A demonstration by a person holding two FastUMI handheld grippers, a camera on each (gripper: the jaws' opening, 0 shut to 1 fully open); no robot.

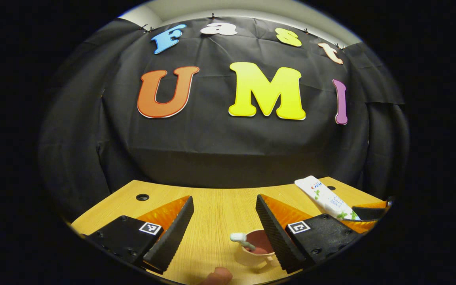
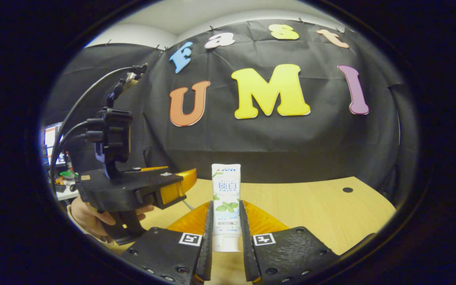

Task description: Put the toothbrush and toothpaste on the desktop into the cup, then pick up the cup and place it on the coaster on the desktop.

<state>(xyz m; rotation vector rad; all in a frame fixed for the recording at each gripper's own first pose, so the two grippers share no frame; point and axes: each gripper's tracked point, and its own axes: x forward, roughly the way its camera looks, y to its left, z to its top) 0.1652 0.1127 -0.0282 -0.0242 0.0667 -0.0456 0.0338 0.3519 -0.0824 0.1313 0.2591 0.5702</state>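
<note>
In the left gripper view a pale cup (image 1: 251, 258) with a dark inside stands on the wooden desktop (image 1: 216, 209), just inside my right finger. A toothbrush (image 1: 243, 240) stands in it, head up. My left gripper (image 1: 224, 202) hovers open above it, holding nothing. The white toothpaste tube (image 1: 325, 198) hangs to the right above the table, gripped by my right gripper (image 1: 370, 213). In the right gripper view my right gripper (image 2: 226, 204) is shut on the toothpaste tube (image 2: 226, 186), which points upward. The left gripper (image 2: 172, 186) is at the left, held by a hand (image 2: 93, 217).
The desktop has round cable holes at the back left (image 1: 142, 196) and back right (image 2: 347, 189). The black cloth wall rises right behind the table's far edge. A fingertip (image 1: 218, 277) shows at the near edge. Cables (image 2: 77, 114) arc up from the left gripper.
</note>
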